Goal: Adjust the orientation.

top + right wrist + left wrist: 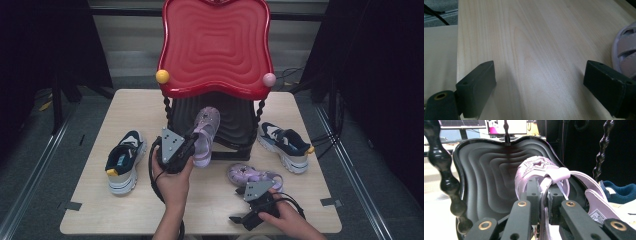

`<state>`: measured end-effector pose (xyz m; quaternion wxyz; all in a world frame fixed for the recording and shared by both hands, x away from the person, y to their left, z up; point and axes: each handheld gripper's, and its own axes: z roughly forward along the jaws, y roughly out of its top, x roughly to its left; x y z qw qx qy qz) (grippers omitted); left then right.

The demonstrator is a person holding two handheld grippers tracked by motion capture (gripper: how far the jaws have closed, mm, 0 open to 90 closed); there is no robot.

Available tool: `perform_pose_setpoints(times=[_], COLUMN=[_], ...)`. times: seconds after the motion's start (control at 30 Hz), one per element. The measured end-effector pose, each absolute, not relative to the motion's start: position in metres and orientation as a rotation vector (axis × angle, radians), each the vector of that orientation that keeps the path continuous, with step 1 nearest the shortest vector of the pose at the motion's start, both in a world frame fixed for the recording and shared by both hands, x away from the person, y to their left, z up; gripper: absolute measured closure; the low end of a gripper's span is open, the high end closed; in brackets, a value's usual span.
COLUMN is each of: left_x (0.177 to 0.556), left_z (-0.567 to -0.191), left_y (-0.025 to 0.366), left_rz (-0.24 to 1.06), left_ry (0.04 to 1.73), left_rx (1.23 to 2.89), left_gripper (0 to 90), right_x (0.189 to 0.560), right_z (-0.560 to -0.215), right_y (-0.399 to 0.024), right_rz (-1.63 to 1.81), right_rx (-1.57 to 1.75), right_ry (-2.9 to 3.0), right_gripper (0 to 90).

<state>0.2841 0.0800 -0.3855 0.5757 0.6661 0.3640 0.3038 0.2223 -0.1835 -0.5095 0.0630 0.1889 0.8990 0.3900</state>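
Left tool (192, 145) pinching a lilac sandal (204, 135) by its strap, carried to the black lower shelf (235, 120); right tool (539, 87) spread, idle; next, sandal to be set flat and released.

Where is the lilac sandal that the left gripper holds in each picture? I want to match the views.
High view: the held lilac sandal is at the centre, clamped by the left gripper, at the front of the black lower shelf.
Left gripper view: it is in the middle, with its strap pinched between the jaws.
Right gripper view: I cannot place it there; the sandal at the right edge is the other one, lying on the table.
Shared landmark: the black lower shelf.
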Motion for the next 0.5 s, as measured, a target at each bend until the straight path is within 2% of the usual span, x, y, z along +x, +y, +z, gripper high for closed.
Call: perform_pose_setpoints(times=[0.5], left_x=[0.297], left_z=[-0.384], left_y=[0.070], left_rz=[0.756], left_ry=[0.903], left_rx=[1.498], left_gripper=[83.3], right_x=[0.222], right_z=[-0.509], right_y=[-0.184], right_rz=[1.180], right_rx=[0.572], right_ry=[2.716], right_gripper=[9.9])
